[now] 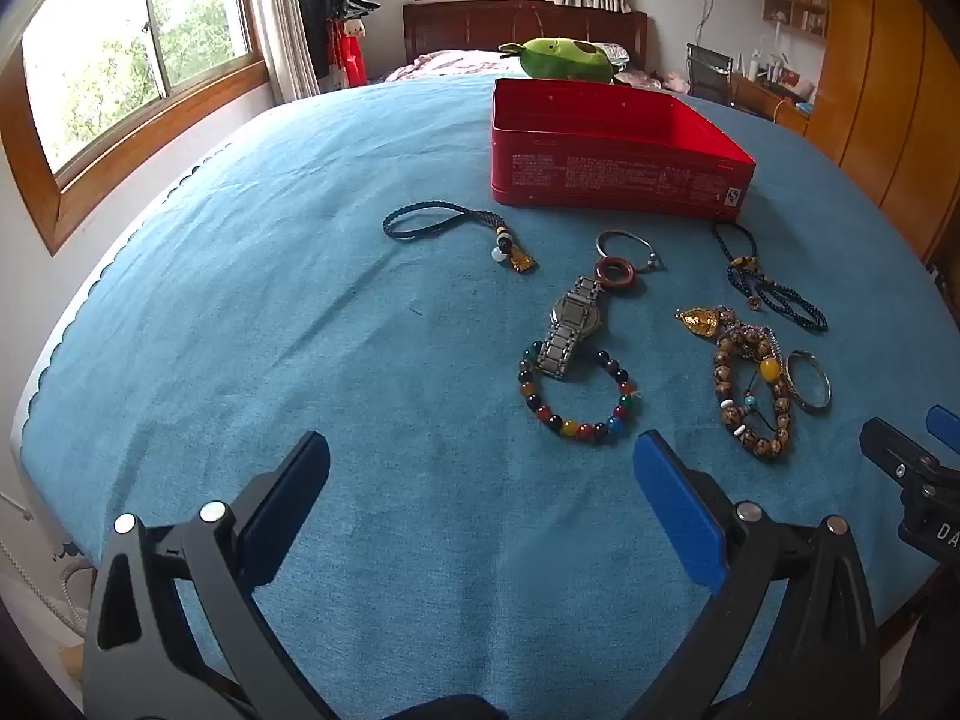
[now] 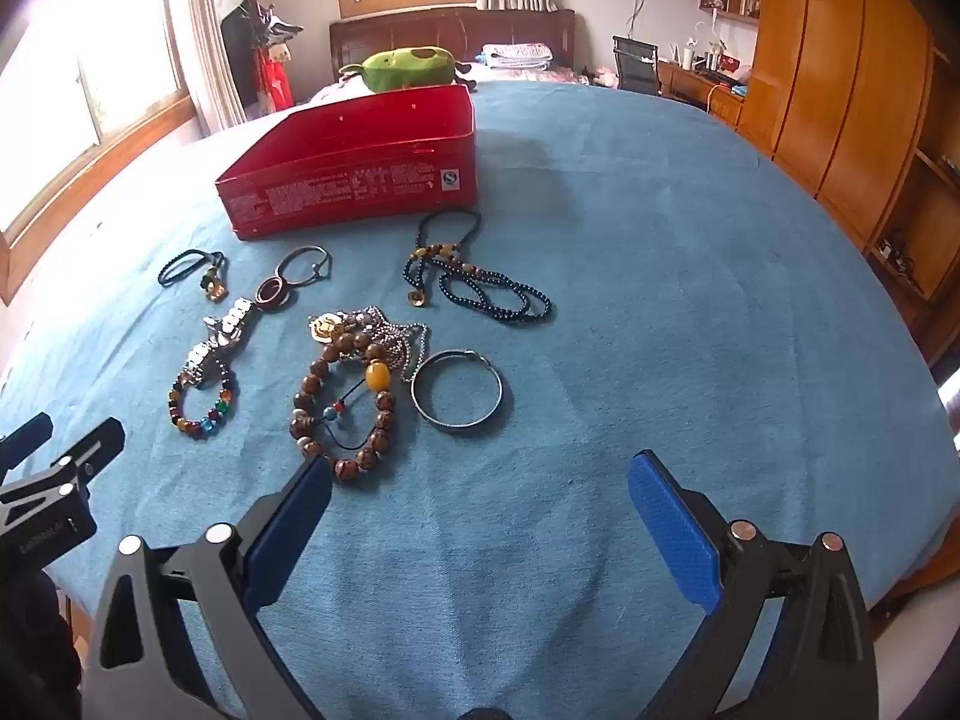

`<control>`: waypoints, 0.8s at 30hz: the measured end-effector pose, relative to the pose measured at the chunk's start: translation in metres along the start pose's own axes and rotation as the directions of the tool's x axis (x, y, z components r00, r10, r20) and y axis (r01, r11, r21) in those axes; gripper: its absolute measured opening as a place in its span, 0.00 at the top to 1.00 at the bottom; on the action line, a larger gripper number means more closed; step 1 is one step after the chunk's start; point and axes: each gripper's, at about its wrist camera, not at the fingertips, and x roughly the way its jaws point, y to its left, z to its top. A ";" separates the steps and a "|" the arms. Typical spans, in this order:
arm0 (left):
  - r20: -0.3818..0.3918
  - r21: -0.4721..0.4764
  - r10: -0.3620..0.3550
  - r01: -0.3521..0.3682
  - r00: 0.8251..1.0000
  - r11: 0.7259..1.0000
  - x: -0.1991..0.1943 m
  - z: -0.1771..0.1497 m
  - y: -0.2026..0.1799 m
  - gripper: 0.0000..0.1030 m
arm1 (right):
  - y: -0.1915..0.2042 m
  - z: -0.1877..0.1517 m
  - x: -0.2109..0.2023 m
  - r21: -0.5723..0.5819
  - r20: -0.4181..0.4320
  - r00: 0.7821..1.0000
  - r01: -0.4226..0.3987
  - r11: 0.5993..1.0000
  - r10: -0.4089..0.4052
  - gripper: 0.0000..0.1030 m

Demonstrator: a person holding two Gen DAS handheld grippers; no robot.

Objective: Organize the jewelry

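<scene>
An open red tin box (image 1: 612,150) (image 2: 360,174) stands on a blue cloth. In front of it lie a colourful bead bracelet (image 1: 576,405) (image 2: 201,405), a metal watch (image 1: 570,330) (image 2: 219,336), a red ring (image 1: 615,273), a brown bead bracelet (image 1: 753,396) (image 2: 345,408), a silver bangle (image 1: 809,379) (image 2: 457,387), a dark bead necklace (image 1: 774,288) (image 2: 480,276) and a corded pendant (image 1: 456,234) (image 2: 195,270). My left gripper (image 1: 480,480) is open and empty, near the colourful bracelet. My right gripper (image 2: 480,498) is open and empty, near the brown bracelet and bangle.
A green plush toy (image 1: 564,60) (image 2: 408,69) lies behind the box. Windows (image 1: 132,48) are at the left, wooden wardrobes (image 2: 840,90) at the right, a desk and chair (image 2: 636,69) at the back. The cloth's edge (image 1: 78,312) drops off at left.
</scene>
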 end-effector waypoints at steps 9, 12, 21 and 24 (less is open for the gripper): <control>0.003 0.003 0.006 -0.006 1.000 1.000 0.000 0.000 0.000 0.03 | -0.001 0.001 -0.001 0.001 -0.003 1.000 -0.003 1.000 0.003 0.04; 0.002 0.004 0.006 -0.006 1.000 1.000 0.000 0.000 0.000 0.03 | -0.001 0.002 0.000 0.002 -0.005 1.000 -0.004 1.000 0.004 0.04; 0.002 0.005 0.008 -0.008 1.000 1.000 0.000 0.000 0.000 0.03 | -0.001 0.002 -0.001 0.001 -0.003 1.000 -0.005 1.000 0.005 0.04; 0.002 0.005 0.008 -0.008 1.000 1.000 0.000 0.000 0.000 0.03 | -0.001 0.002 -0.001 -0.001 -0.005 1.000 -0.007 1.000 0.007 0.04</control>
